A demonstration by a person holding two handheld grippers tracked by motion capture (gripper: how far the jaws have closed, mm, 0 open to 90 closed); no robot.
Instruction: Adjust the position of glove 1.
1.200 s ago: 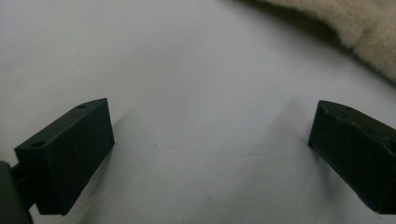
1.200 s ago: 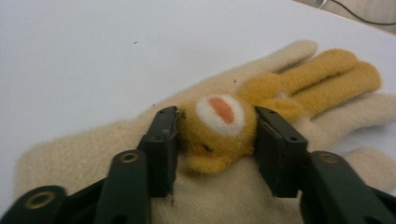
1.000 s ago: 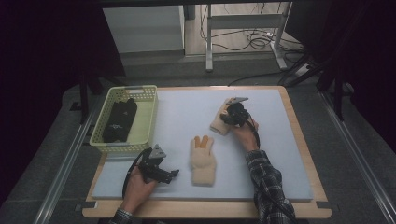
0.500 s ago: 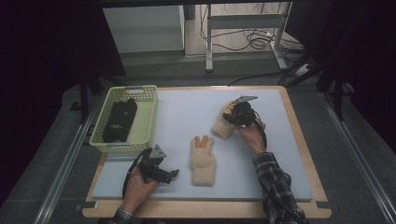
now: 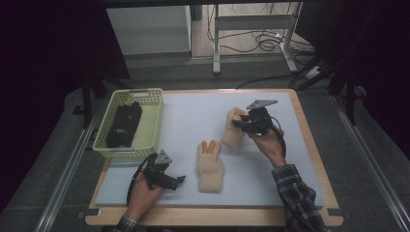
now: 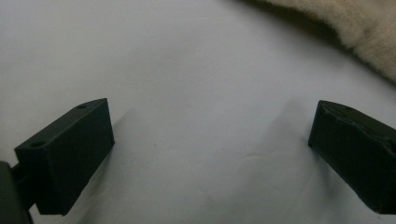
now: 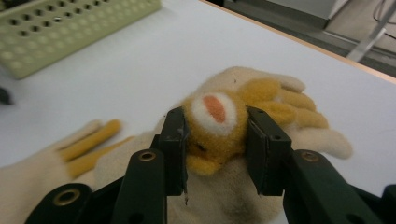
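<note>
Two cream fleece gloves with yellow fingers lie on the white mat (image 5: 193, 116). One glove (image 5: 211, 166) lies flat at the middle front. The other glove (image 5: 231, 137) is right of centre, and my right gripper (image 5: 239, 122) is shut on it. In the right gripper view the jaws (image 7: 215, 135) pinch a yellow plush pad with a white and orange spot on that glove (image 7: 285, 105), and the flat glove (image 7: 60, 154) lies at lower left. My left gripper (image 5: 180, 180) rests open on the mat at the front left. Its gripper (image 6: 210, 149) holds nothing, and a cream glove edge (image 6: 364, 28) shows at top right.
A pale green basket (image 5: 151, 121) stands at the mat's left edge with black gloves (image 5: 124, 123) inside; its wall (image 7: 70, 28) shows in the right gripper view. The wooden table edge (image 5: 309, 145) runs along the right. Cables and table legs lie on the floor beyond.
My right gripper has shifted slightly right and toward the person, dragging the pinched glove with it. The left gripper and the flat glove have stayed put.
</note>
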